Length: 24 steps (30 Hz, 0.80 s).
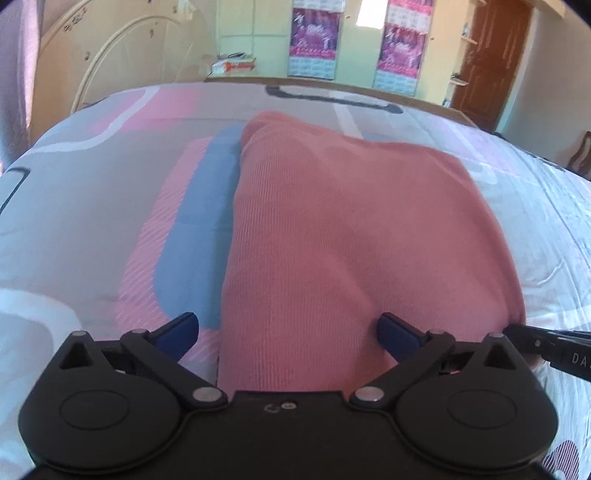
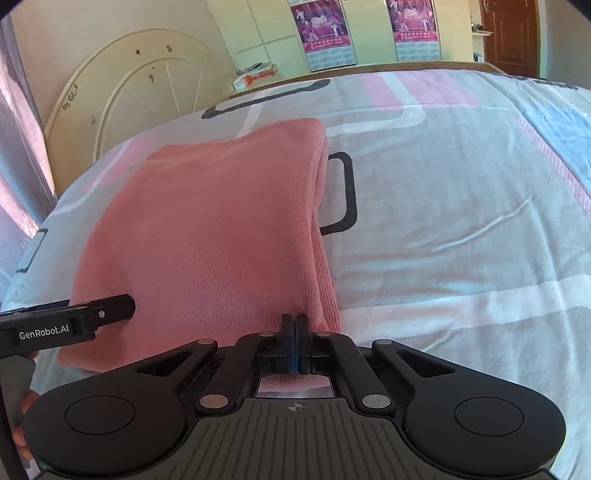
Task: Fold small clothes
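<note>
A pink knitted garment lies folded into a rectangle on the bed, its stacked edges showing along the right side. My left gripper stands open wide over the garment's near edge. Cloth lies under the gap, and the blue pads do not touch it. One of its black fingers also shows in the right wrist view, resting over the garment's near left part. My right gripper is shut at the garment's near right corner with cloth pinched at its tips. Its tip meets that corner in the left wrist view.
The bed cover is patterned in grey, white, pink and blue. A cream headboard stands at the far left. A box sits beyond the bed's wooden far edge. Calendars hang on the green wall, with a brown door at far right.
</note>
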Each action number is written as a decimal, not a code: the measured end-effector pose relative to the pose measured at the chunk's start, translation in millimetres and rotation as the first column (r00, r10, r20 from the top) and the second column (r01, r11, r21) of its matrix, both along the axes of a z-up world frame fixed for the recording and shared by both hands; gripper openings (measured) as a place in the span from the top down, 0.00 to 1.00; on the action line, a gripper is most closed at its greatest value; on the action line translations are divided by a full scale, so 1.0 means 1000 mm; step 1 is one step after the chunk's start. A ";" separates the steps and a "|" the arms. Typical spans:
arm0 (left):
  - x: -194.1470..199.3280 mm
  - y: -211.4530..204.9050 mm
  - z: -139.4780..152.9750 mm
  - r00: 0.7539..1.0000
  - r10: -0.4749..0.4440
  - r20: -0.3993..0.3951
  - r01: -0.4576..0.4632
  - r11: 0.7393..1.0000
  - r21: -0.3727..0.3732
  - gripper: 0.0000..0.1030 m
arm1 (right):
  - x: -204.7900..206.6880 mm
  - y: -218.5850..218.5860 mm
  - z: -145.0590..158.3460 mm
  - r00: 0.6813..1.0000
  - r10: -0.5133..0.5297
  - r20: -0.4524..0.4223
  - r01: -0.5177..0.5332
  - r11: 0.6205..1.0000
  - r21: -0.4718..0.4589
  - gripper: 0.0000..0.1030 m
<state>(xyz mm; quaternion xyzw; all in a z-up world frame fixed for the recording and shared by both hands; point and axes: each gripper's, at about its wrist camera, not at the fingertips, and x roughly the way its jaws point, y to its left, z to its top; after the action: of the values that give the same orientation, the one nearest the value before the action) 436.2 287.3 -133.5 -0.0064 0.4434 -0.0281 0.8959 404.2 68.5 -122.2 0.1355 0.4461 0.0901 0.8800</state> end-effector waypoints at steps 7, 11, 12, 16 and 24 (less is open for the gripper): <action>-0.006 -0.002 0.007 1.000 0.028 0.002 -0.028 0.999 0.031 0.00 | 0.002 0.007 0.007 1.000 0.016 -0.018 -0.016 0.999 -0.032 1.00; -0.010 -0.002 0.011 0.998 0.065 0.014 -0.065 0.997 0.041 0.01 | 0.004 0.009 0.023 0.999 -0.006 0.045 0.006 1.000 -0.018 1.00; -0.009 -0.002 0.011 0.997 0.074 0.010 -0.075 0.996 0.044 0.01 | 0.007 0.010 0.026 0.999 -0.005 0.054 0.007 1.000 -0.023 0.99; -0.009 -0.002 0.015 0.994 0.108 -0.007 -0.108 0.992 0.066 0.02 | 0.020 0.019 0.021 0.998 -0.008 0.063 0.012 0.997 -0.073 0.83; -0.020 -0.007 0.037 0.994 0.107 0.001 -0.107 0.991 0.076 0.02 | 0.023 0.020 0.018 0.999 0.006 0.035 -0.004 0.999 -0.054 0.77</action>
<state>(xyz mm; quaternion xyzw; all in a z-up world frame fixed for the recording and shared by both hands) 416.4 280.5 -96.9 0.0040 0.4444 0.0367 0.8951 427.6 88.9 -104.0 0.1089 0.4330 0.0827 0.8910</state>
